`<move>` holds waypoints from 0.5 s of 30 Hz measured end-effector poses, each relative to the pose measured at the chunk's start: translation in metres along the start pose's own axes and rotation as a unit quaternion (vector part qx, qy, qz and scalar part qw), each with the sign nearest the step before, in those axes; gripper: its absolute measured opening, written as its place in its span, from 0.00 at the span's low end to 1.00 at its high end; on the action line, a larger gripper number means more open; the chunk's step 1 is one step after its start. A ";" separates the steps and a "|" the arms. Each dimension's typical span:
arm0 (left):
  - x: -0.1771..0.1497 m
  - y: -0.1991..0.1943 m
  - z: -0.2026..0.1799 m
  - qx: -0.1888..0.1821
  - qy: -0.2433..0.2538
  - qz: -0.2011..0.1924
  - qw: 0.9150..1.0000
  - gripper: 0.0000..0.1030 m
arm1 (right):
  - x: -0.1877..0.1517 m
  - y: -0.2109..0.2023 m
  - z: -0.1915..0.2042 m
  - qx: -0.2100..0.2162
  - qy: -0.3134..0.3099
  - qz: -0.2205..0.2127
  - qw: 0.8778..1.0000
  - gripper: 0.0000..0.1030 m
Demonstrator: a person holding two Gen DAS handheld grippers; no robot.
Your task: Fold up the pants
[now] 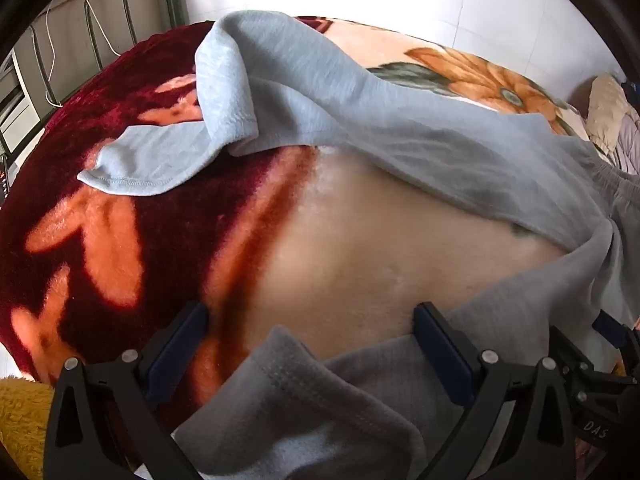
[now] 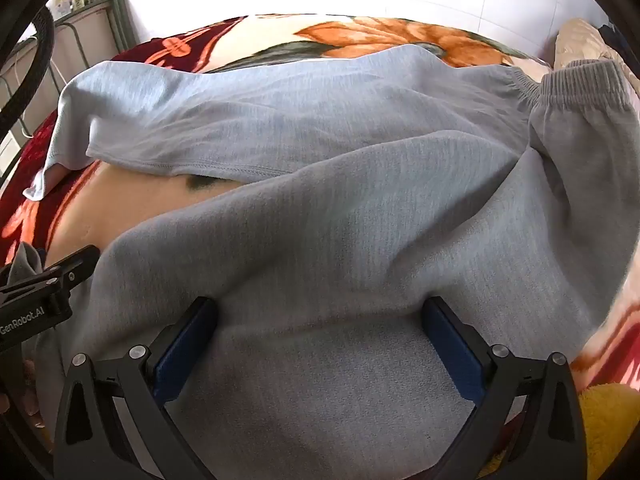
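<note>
Grey sweatpants (image 1: 400, 120) lie spread on a red and orange flowered blanket (image 1: 100, 220). The far leg runs to the upper left, and its end (image 1: 160, 160) is flipped over itself. The near leg's cuff (image 1: 304, 384) lies between the fingers of my left gripper (image 1: 310, 320), which is open wide just above it. My right gripper (image 2: 320, 312) is also open, low over the near leg's upper part (image 2: 320, 220). The ribbed waistband (image 2: 580, 84) is bunched at the far right. The left gripper's finger (image 2: 52, 280) shows at the left edge.
A yellow plush cloth (image 1: 20, 420) lies at the blanket's near edge, also seen as a yellow plush cloth (image 2: 608, 420) in the right wrist view. A beige pillow (image 1: 604, 108) rests at the far right. A green metal frame with a white cord (image 1: 92, 20) stands beyond the bed at the upper left.
</note>
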State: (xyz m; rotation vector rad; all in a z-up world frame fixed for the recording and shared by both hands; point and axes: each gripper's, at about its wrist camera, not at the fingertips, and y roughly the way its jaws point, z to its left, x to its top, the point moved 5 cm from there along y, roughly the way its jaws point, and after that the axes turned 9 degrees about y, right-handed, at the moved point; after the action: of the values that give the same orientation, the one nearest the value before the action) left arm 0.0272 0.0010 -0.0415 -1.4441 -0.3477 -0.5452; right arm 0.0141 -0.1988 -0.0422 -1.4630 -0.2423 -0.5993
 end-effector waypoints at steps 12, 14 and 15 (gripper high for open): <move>-0.001 0.003 -0.002 -0.010 -0.005 0.006 1.000 1.00 | 0.000 -0.001 0.000 -0.002 -0.001 0.000 1.000 1.00; 0.000 0.003 0.000 -0.009 -0.004 0.005 1.000 1.00 | 0.002 -0.001 0.002 -0.003 -0.003 0.003 1.000 1.00; 0.000 0.003 0.000 -0.009 -0.004 0.005 1.000 1.00 | 0.001 -0.002 0.002 -0.004 -0.003 0.002 1.000 1.00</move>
State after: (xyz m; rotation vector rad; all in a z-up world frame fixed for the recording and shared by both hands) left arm 0.0289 0.0007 -0.0441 -1.4652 -0.3419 -0.5367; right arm 0.0148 -0.1971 -0.0400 -1.4723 -0.2415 -0.5924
